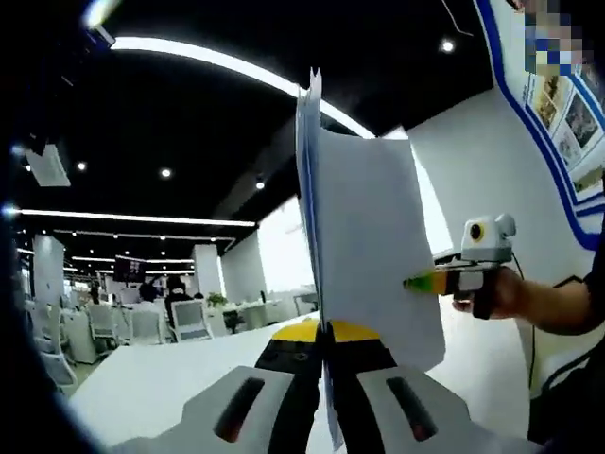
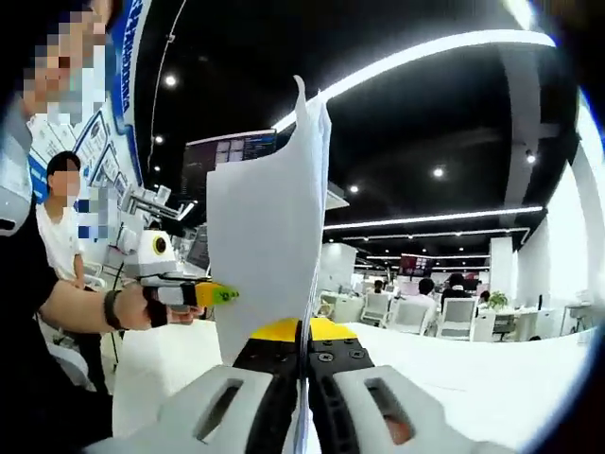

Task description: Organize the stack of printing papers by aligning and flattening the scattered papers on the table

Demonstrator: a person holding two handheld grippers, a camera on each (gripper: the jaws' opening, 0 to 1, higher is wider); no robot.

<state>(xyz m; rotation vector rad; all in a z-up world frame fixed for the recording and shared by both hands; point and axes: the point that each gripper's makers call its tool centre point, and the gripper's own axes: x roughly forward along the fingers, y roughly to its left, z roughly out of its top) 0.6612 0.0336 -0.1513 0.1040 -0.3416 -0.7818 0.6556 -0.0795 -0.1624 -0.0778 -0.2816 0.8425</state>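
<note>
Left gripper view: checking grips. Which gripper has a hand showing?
The right gripper, held in a hand, pinching the paper stack's edge; the left gripper clamps it from below.

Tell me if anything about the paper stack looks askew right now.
Yes. The paper stack is held upright off the table, pinched between both tongs, left and right. Its top edge is ragged: a few sheet corners poke above the rest, so the sheets are not yet aligned.
</note>
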